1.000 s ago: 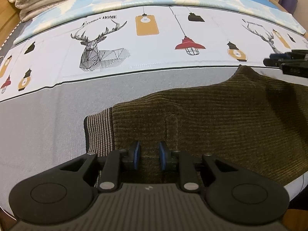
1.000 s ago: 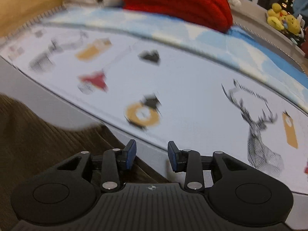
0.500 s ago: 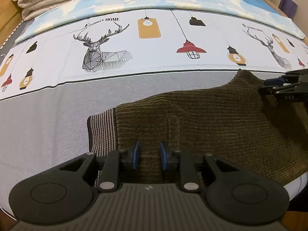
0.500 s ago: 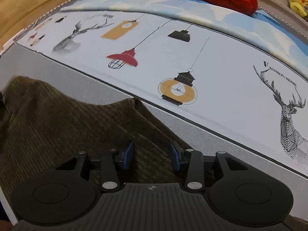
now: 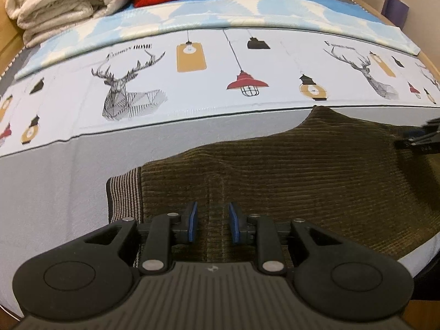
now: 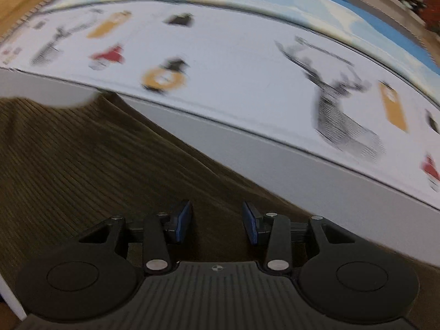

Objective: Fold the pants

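Both of your grippers hover over brown corduroy pants spread on a bed, neither one holding cloth.

Left wrist view: your left gripper (image 5: 211, 222) sits low above the pants (image 5: 302, 181), its blue pads a narrow gap apart with nothing between them, aimed just right of the striped waistband (image 5: 123, 195), probably to pinch there for the fold. The pants lie on the grey near strip of the printed bedsheet (image 5: 192, 82); folded blankets (image 5: 63, 2) sit far left. Your right gripper (image 5: 420, 139) shows at the right edge, lower than half a second ago.

Right wrist view: your right gripper (image 6: 217, 221) has its fingers parted wider, empty, over the pants (image 6: 82, 165) near their far edge. This view is now motion-blurred and has swung right since the last frame.
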### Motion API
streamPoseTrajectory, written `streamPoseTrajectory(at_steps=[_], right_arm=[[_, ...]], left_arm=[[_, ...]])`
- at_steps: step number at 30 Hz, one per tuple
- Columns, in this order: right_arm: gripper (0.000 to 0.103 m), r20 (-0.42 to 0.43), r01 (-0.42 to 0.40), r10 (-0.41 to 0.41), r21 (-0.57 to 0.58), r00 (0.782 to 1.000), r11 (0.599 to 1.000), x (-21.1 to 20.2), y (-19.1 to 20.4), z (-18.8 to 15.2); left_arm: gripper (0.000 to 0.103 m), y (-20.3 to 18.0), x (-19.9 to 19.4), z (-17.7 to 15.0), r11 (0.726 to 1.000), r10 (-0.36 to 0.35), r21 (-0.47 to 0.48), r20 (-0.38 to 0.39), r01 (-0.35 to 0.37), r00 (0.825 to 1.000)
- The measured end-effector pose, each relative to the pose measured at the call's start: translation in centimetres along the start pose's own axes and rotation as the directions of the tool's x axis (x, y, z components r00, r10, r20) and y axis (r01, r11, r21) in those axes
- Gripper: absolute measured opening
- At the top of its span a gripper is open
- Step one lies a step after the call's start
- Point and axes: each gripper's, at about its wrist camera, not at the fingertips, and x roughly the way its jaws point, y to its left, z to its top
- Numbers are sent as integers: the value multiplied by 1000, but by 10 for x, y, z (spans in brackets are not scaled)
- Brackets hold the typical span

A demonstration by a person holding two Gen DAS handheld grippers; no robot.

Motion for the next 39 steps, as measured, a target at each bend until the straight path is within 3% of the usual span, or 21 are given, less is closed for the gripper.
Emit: streamPoseTrajectory(at_steps=[5,8,9,12,15,17,19,20,22,26,29,31,34,36,39], right_arm=[[45,-85,180,-169,134,982,974,-14,-55,-36],[45,-92,226,-208,283,974,932,-33,-95,-60],[45,-73,220,-207,353,975,909,-44,-109,-68],[45,63,130,-197,558,978,820,-85,-146,-94],[45,192,72,-258,655,947,752,-124,-170,-120],[45,235,67,-311,691,921,720,-144,-181,-141],[37,258,66,-351,716,900,695,-157,-193,-162],[24,265,63,-367,731,892,680,-161,-200,-173],[16,275,34,-390,778,879,627,-167,-214,-202],[17,232,4,-421,872,877,489,-168,-245,-255],[19,182,52,-484,902,856,429,-171,-258,-289],[25,131,63,-485,929,865,364,-164,-270,-309],[42,97,-10,-385,975,918,224,-145,-290,-344],[43,102,-58,-337,989,936,138,-134,-296,-359],[43,88,-69,-294,995,952,74,-122,-296,-367]], left_arm=[[28,-11,-14,2,1000,19,-9,69,-18,997],[44,-21,-29,3,998,57,-47,105,-53,993],[52,-26,-36,3,997,65,-54,120,-59,991],[55,-51,-57,-1,998,52,-43,174,-46,983],[55,-81,-68,-10,1000,14,-27,205,-9,979],[55,-103,-66,-16,999,-39,-13,202,43,979],[55,-124,-56,-21,996,-90,31,175,86,980],[54,-135,-48,-24,993,-109,66,155,100,982],[40,-149,-37,-30,987,-115,129,123,99,986],[25,-161,-14,-40,971,-162,184,23,155,987],[21,-170,10,-50,951,-198,222,-107,217,974],[21,-174,32,-58,948,-181,220,-218,229,959],[22,-175,34,-53,949,-183,218,-210,229,960],[22,-171,30,-46,956,-200,177,-181,232,963],[23,-171,24,-40,957,-212,171,-132,233,968]])
